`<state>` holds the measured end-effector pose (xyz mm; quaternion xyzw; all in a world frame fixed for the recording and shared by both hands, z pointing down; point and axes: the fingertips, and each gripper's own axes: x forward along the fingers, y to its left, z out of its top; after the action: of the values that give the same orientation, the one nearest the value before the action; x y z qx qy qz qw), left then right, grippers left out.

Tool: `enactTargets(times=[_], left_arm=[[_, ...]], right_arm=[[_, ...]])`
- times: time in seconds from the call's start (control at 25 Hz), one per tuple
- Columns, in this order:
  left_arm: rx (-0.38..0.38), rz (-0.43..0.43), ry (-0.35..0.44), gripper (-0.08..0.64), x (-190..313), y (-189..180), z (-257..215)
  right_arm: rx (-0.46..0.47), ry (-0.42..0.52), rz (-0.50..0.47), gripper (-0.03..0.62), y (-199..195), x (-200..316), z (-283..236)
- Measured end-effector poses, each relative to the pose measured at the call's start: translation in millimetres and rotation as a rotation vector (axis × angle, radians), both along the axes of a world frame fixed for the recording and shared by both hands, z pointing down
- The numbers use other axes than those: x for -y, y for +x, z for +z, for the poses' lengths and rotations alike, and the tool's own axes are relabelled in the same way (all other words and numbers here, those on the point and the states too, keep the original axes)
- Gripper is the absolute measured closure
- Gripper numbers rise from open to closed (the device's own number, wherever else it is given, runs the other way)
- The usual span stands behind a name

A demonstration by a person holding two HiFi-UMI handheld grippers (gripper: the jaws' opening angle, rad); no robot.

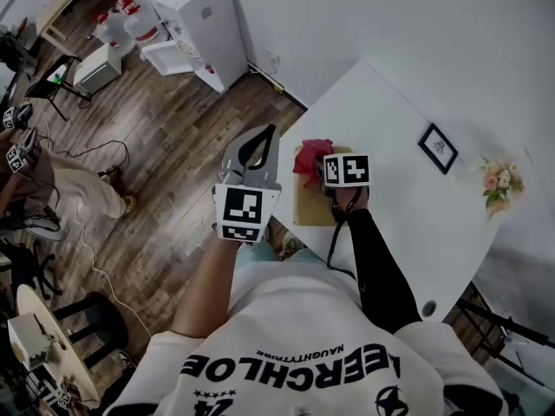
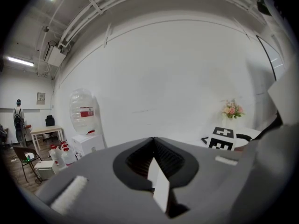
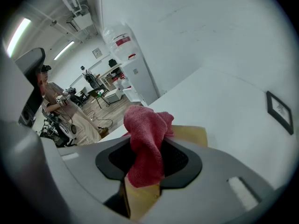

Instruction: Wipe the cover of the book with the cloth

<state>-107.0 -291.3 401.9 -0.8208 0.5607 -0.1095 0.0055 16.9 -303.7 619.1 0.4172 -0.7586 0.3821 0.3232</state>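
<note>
Red cloth [image 3: 147, 125] in R gripper [image 3: 145, 148] over book [image 3: 191, 134] (shirt [image 1: 303, 354]: "AERCHLOE")

A lab-like workroom: wood floor [image 1: 173, 120] and a water dispenser [image 1: 204, 24] at upper left, a desk [image 1: 62, 5] beyond, exposed ceiling pipes [image 2: 88, 17], a strip light [image 2: 21, 60].

your book [image 1: 303, 208] mostly buried under the cloth [image 1: 310, 158] and your right gripper [image 3: 144, 167], cover print not readable at all, little framed picture [image 1: 438, 147] on the table [image 1: 390, 120] way too small to make out
</note>
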Motion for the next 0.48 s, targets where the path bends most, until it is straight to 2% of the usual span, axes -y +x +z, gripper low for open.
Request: enactTargets(times=[0.48], left_arm=[[-0.012, 0.051, 0.004, 0.505, 9.5, 20.3, -5.6]], right_arm=[[-0.075, 0.005, 0.180, 0.446, 77.8, 5.5, 2.4]])
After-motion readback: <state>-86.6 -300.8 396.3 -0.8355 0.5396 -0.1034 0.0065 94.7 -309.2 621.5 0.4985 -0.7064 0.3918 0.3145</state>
